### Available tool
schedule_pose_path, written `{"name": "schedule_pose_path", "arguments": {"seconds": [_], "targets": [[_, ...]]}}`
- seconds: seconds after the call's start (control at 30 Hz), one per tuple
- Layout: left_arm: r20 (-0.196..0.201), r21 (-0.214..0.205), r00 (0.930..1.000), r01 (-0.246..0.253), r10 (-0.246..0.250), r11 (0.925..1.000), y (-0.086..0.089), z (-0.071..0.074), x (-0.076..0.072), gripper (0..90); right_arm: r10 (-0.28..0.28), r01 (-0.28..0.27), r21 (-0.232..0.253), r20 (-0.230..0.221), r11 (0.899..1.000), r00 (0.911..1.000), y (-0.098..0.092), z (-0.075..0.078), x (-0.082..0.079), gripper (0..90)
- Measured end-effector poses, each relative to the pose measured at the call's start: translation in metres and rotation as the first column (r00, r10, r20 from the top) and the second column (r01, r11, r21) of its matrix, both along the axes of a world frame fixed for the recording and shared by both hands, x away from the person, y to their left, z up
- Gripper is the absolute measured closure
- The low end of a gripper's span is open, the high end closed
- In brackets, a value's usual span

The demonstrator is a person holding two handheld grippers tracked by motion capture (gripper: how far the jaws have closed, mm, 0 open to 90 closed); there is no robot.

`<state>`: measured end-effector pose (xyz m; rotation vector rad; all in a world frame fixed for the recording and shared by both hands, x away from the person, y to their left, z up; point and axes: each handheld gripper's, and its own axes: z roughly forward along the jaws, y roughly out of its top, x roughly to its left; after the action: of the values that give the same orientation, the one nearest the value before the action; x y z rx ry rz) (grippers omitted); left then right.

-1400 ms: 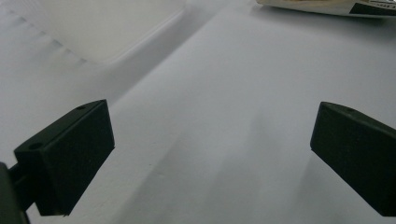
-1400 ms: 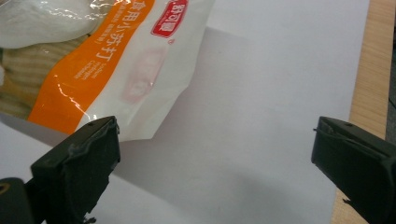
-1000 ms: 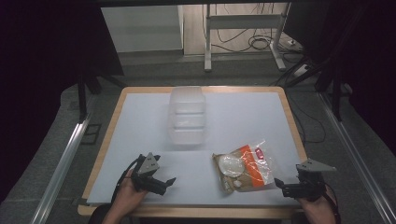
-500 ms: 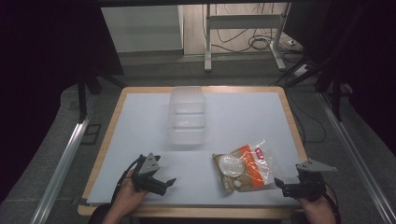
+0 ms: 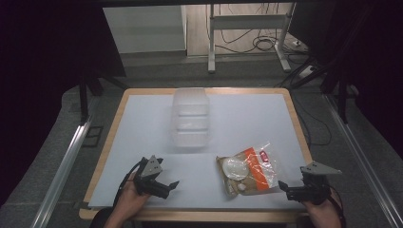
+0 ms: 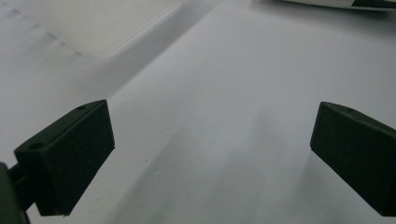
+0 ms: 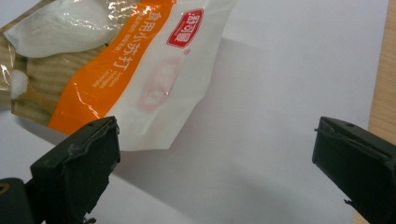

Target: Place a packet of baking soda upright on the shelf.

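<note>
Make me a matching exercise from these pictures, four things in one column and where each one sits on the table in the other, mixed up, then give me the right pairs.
Things:
1. clear plastic container
2. orange and white snack bag
3. left gripper
4. right gripper

Places:
A. near edge of the table, at its right corner, jaws apart
B. middle of the white table top, towards the far side
C. near edge, left of centre, jaws apart over bare table
D. lying flat, right of centre, near the front

Pairs: 1-B, 2-D, 3-C, 4-A

Surroundings are lying dark; the table (image 5: 142, 123) is reflecting bright overhead light. Glare is showing on the bag (image 7: 88, 60). Near jaws are appearing soft, casting faint shadows.
</note>
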<state>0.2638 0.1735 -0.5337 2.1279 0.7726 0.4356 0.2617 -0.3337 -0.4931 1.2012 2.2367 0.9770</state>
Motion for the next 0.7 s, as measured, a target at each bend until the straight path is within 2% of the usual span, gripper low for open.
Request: {"name": "schedule_pose_path", "arguments": {"seconds": [0.37,0.47,0.6,0.7], "targets": [[-0.007,-0.003,1.0,-0.001,0.001,1.0,0.0,0.0,0.0,0.0,0.011,-0.012,0.003,0.024,1.0,0.9996,0.006,0.001,0.004,0.6],[-0.008,-0.002,1.0,0.0,0.0,1.0,0.0,0.0,0.0,0.0,0.013,-0.014,0.022,0.026,1.0,0.9996,0.009,0.002,0.006,0.6],[-0.008,-0.001,1.0,0.0,0.0,1.0,0.0,0.0,0.0,0.0,0.022,-0.023,0.035,0.018,0.999,0.9996,0.012,0.002,0.009,0.7],[-0.009,0.002,1.0,0.001,-0.001,1.0,-0.001,0.0,0.0,0.0,0.042,-0.043,0.015,0.007,0.999,0.9991,0.018,0.002,0.011,1.9]]}}
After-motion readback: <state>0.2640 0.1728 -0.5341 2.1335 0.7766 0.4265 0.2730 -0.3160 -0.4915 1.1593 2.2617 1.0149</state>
